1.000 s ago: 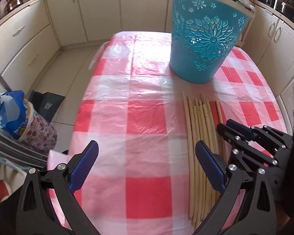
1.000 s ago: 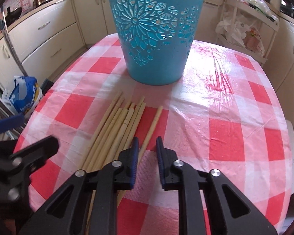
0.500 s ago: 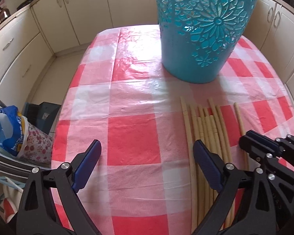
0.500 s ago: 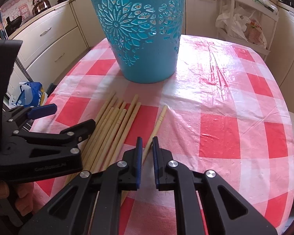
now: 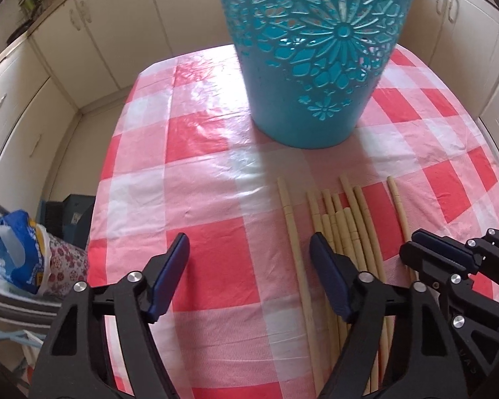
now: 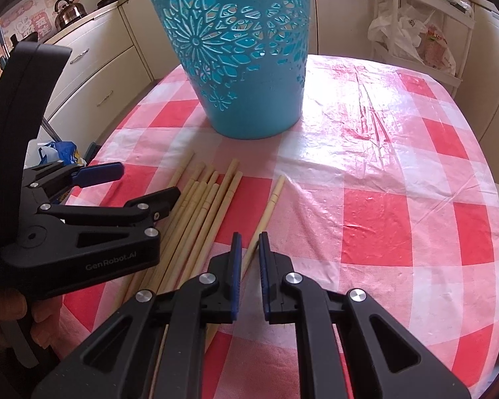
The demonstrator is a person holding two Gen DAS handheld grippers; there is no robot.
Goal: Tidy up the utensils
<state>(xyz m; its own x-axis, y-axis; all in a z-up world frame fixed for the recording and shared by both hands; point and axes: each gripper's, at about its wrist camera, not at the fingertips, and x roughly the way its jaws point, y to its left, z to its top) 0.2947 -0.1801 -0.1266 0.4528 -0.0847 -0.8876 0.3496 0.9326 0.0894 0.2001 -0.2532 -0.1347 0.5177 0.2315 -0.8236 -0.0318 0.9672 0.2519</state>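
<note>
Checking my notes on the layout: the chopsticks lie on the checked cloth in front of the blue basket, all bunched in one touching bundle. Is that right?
Not quite. The chopsticks do lie on the checked cloth in front of the blue basket, but one chopstick lies apart from the bundle, with bare cloth between. The right wrist view shows the gap.

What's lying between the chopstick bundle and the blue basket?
Nothing: only bare checked tablecloth separates the chopsticks from the blue basket, clearest in the right wrist view.
</note>
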